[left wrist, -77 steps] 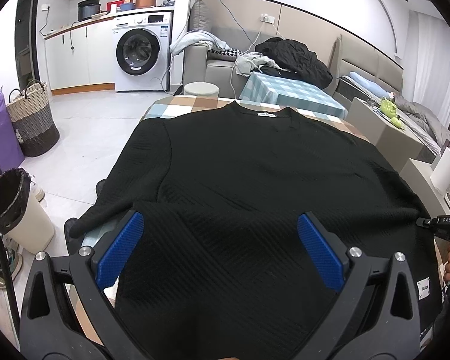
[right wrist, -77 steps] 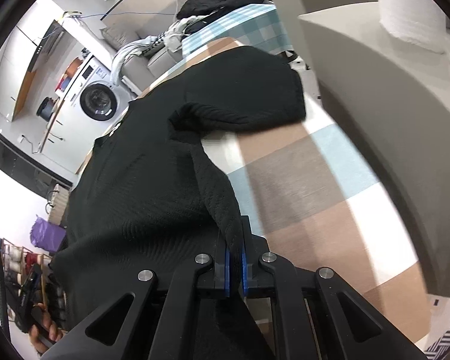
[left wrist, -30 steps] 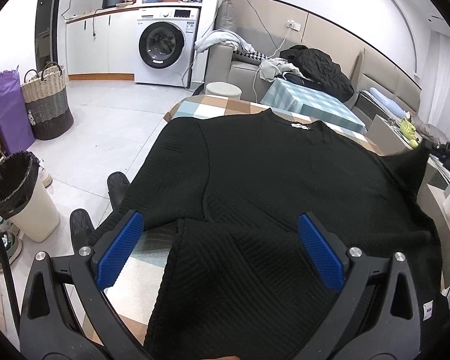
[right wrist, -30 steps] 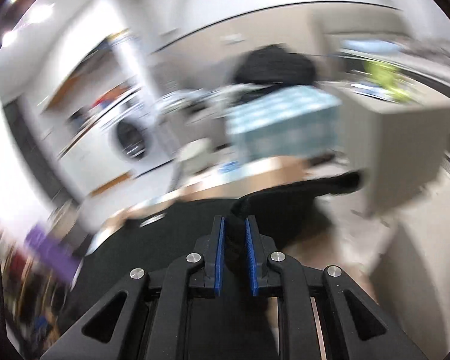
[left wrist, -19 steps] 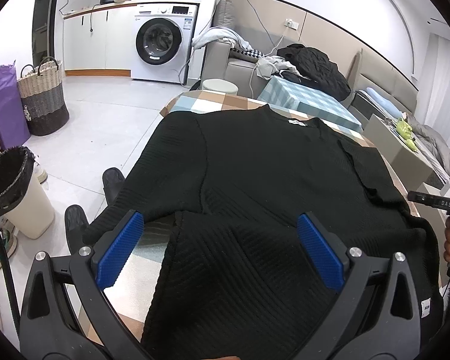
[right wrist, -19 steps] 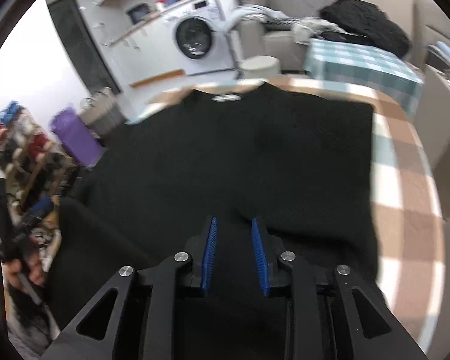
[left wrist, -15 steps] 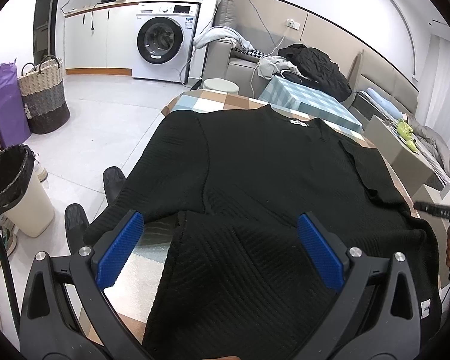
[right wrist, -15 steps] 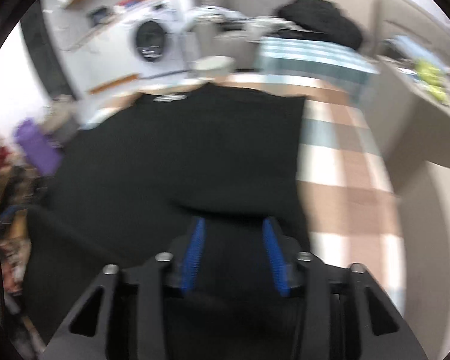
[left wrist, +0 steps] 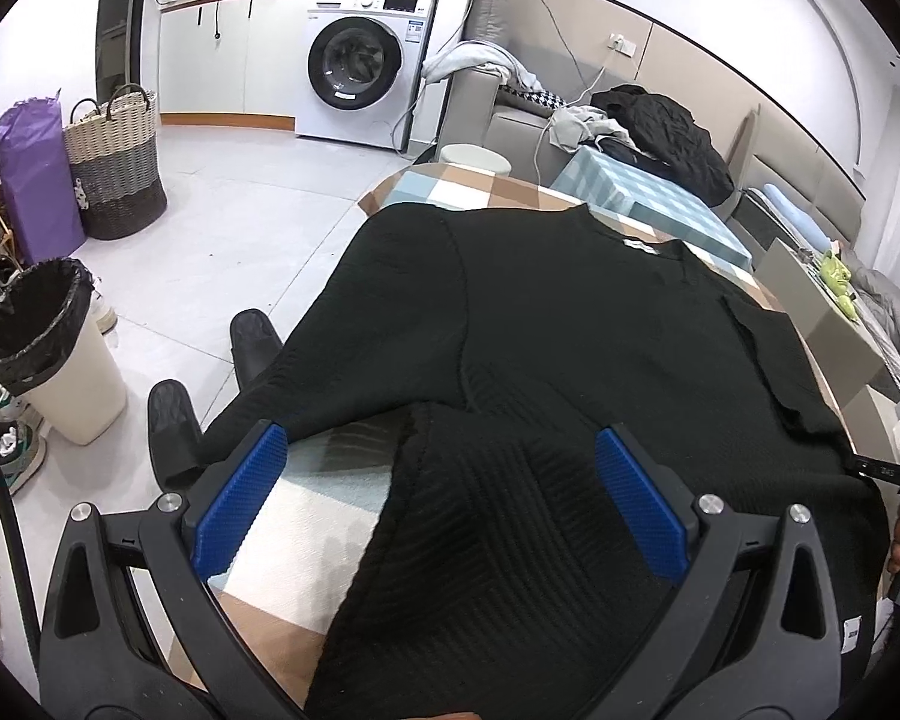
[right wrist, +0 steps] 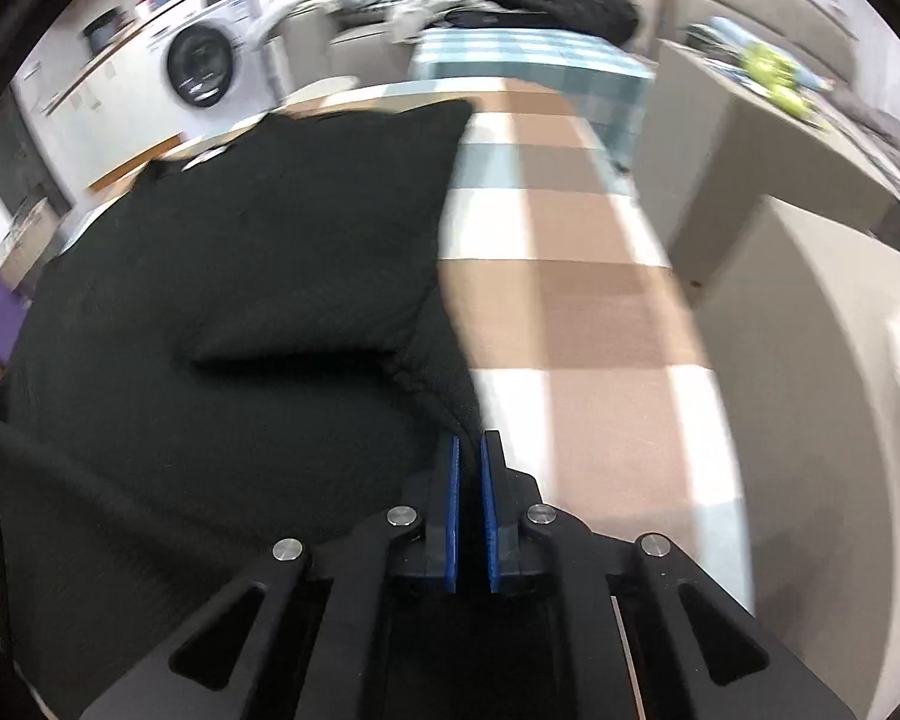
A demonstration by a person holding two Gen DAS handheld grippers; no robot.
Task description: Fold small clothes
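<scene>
While right tool [right wrist: 469,444] pinches sweater [right wrist: 240,252] edge

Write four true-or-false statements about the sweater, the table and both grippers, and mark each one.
1. The black sweater lies on a checked tablecloth. True.
2. The left gripper is clamped shut on the hem. False: its jaws stand wide open above the cloth.
3. The right gripper is closed at the sweater's edge. True; it has just closed.
4. A washing machine stands in the background with its door hanging open. False: the door is shut.
</scene>
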